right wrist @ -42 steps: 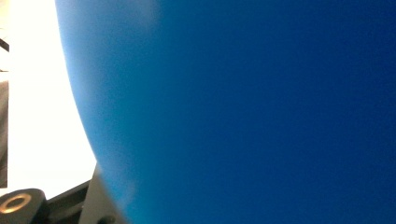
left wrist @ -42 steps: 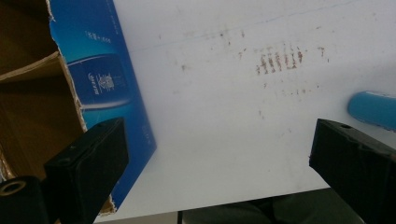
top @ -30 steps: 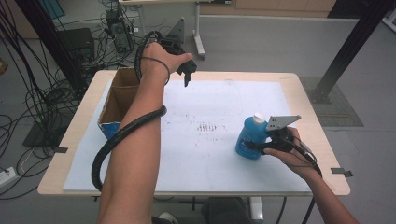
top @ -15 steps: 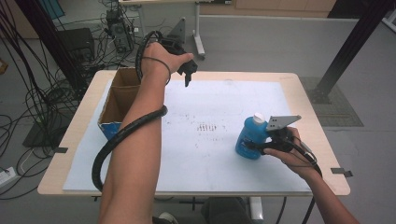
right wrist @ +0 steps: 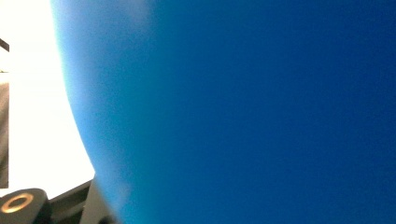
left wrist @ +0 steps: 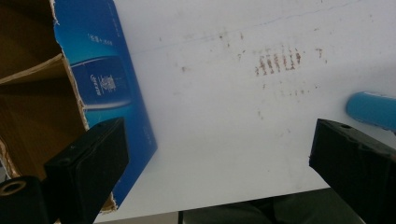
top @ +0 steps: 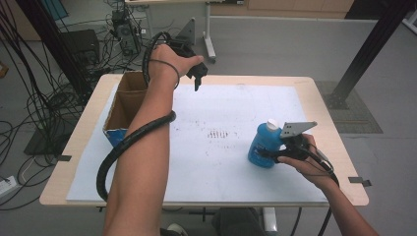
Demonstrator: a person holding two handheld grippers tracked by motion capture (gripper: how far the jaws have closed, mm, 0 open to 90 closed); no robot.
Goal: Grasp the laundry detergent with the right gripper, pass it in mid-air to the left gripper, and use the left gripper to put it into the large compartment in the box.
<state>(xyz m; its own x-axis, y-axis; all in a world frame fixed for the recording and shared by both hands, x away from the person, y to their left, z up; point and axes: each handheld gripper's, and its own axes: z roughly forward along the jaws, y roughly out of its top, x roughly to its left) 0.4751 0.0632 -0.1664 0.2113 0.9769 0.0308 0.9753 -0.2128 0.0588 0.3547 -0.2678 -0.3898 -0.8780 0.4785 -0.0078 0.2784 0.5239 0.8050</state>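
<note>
Near right of the white-covered wooden table (top: pixel 206 177): the right gripper (top: pixel 275 152) pinches a blue plastic bottle with a white cap (top: pixel 263 145), which stands upright on the sheet; in the right gripper view the blue wall (right wrist: pixel 243 112) sits close against the camera. Mid-sheet, a patch of reddish smudges (top: pixel 216 133). Far left: an open cardboard box with a blue printed side (top: pixel 123 105). Beside its far end, the left gripper (top: pixel 197 81) hangs above the table, jaws spread wide, nothing between them.
</note>
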